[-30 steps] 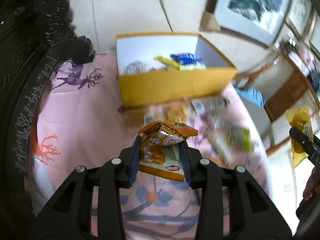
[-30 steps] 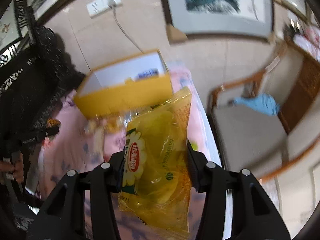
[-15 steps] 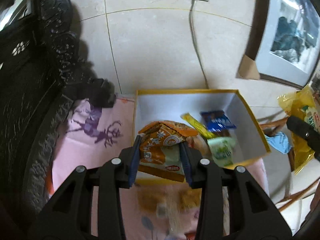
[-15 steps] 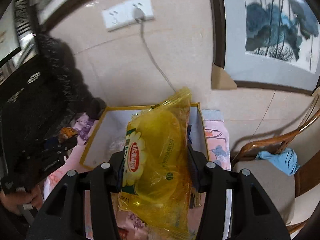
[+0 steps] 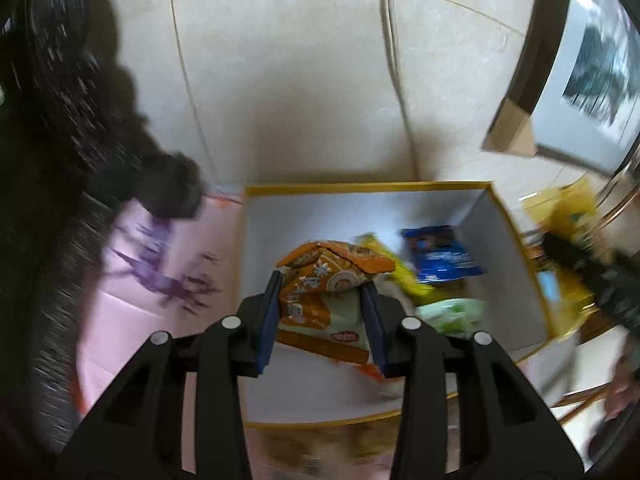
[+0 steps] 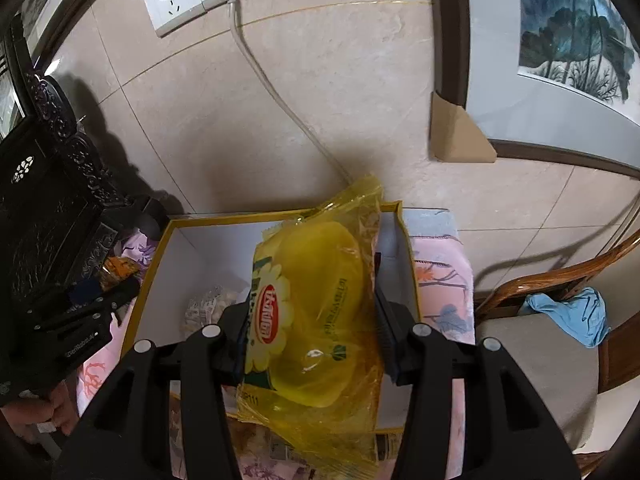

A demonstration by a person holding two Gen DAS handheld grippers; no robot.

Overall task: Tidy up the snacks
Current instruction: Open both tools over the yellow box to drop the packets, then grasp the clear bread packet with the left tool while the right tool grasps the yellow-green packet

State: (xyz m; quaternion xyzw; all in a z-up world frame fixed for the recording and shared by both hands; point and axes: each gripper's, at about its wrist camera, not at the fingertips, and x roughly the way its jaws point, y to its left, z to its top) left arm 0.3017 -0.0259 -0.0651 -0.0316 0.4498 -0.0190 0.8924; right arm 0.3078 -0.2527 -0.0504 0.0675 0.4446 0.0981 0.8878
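Two grippers: both hang over the yellow-rimmed box (image 5: 516, 248), each with a snack pack between its fingers.
Left gripper (image 5: 322, 316): jaws opening; the orange snack pack (image 5: 324, 280) sits between the blue pads, which still appear to touch its sides, though the blur leaves this uncertain.
Orange snack pack: above the middle of the box, its folded top toward the far wall of the box.
Right gripper (image 6: 312, 316): jaws opening a little; the yellow snack bag (image 6: 316, 300) fills the whole gap and is pressed between the pads.
Yellow snack bag: upright between the fingers, over the right half of the box, its top edge reaching past the far rim.
Box: stands on the pink cloth (image 5: 132, 304) against the tiled wall (image 6: 304, 92); white inside.
Inside the box: a blue packet (image 5: 440, 254) near the far right corner, a thin yellow packet (image 5: 404, 276) beside it, a pale green packet (image 5: 452, 314) nearer the front, and a clear pack of nuts (image 6: 208, 306) by the left wall.
Near edge of the cloth: more snacks lie blurred in front of the box.
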